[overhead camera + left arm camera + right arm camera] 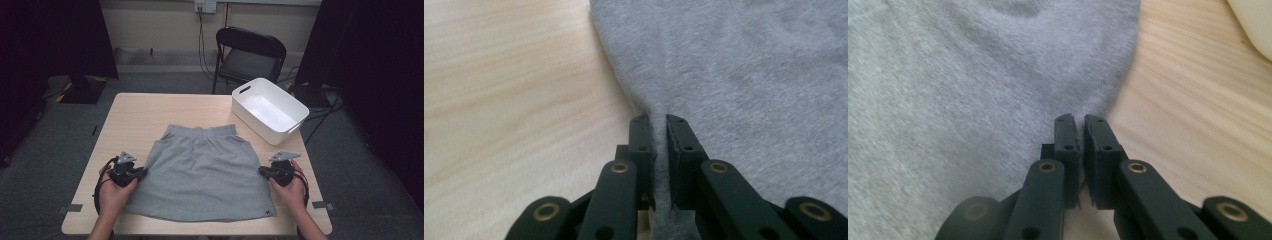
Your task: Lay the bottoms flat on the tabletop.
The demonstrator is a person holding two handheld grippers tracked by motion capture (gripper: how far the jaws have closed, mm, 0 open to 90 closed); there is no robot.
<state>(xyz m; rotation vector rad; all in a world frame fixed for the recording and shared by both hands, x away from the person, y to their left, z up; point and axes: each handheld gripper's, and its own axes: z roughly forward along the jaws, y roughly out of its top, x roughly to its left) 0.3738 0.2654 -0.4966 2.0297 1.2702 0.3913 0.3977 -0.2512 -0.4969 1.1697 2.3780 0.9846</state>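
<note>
The grey skirt (202, 172) is being kept flat on the table (140, 112) (near a white bin (269, 110)). Its left edge is being pinched by the left gripper (660, 120). Its right edge is being pinched by the right gripper (1079, 120).

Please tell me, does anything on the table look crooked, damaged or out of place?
Nothing stands out. The grey skirt lies flat and fairly straight on the table, the left gripper and the right gripper each pinching a side edge. The white bin stands upright, empty.
</note>
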